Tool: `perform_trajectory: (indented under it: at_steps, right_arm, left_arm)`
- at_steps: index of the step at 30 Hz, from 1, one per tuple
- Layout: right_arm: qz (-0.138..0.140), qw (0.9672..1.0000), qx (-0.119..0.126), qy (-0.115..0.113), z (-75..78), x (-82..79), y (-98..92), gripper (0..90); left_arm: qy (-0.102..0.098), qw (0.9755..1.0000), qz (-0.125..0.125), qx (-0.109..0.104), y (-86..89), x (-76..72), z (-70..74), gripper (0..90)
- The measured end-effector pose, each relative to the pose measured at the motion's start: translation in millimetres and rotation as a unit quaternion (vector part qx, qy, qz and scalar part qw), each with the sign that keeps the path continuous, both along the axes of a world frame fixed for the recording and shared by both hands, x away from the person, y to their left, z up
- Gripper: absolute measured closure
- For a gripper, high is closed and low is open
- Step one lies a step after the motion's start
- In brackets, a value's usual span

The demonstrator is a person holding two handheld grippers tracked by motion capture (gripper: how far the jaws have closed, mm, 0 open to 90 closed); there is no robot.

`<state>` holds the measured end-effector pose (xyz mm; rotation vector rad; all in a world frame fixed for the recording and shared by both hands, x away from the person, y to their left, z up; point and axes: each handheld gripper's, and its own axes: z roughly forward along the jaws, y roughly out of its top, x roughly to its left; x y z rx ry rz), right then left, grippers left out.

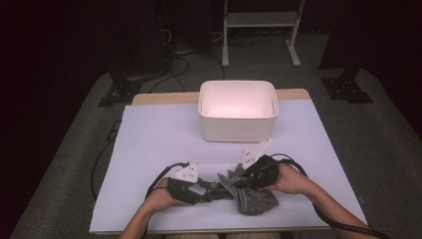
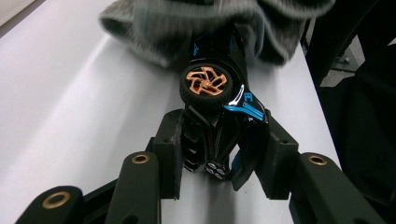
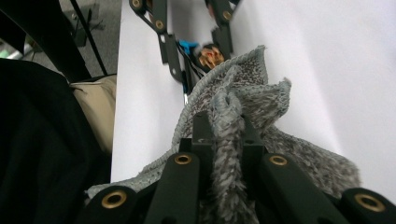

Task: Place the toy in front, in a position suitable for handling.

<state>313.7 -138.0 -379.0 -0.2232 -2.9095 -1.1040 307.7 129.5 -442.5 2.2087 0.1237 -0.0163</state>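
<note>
Tongs meet over a white-covered desk [image 1: 149, 139], each in a person's hand. The left tongs [image 2: 219, 154] pinch a black toy car [image 2: 224, 116] between their pads; the car lies on its side, one copper-spoked wheel [image 2: 206, 80] up, blue trim along its body. Its far end runs under a grey cloth [image 2: 205, 23] just ahead of the tongs. The right tongs [image 3: 227, 140] are pressed together on a fold of that cloth [image 3: 243, 98], which bunches up between the pads and spreads on the desk around them. From above, the left tongs [image 1: 209, 188] and right tongs [image 1: 239, 180] point toward each other, car [image 1: 215, 187] and cloth [image 1: 254, 199] between them. A white bin [image 1: 238, 124] stands on the desk beyond both tongs, well apart.
</note>
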Motion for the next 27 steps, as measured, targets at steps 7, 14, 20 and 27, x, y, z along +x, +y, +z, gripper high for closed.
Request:
perform_trajectory:
  at_steps: [7,14,20,27]
  right_arm:
    - [-0.017,0.9998,-0.006,0.002,-1.7,-1.9,-19.0,81.3]
    - [-0.055,0.9984,-0.007,0.008,-8.7,-7.7,-58.4,81.3]
    - [-0.049,0.9987,0.007,0.010,-7.2,-6.0,-51.3,81.3]
    - [-0.014,0.9999,0.007,0.001,1.1,0.2,-11.1,81.1]
  left_arm:
    - [0.002,1.0000,0.000,-0.005,1.2,0.2,-1.2,58.0]
    - [0.004,1.0000,0.003,-0.002,0.7,-0.2,-0.7,57.9]
    - [0.009,0.9999,0.004,-0.002,0.3,0.5,-0.7,58.0]
    - [0.007,1.0000,0.000,0.001,-3.2,1.2,0.2,57.9]
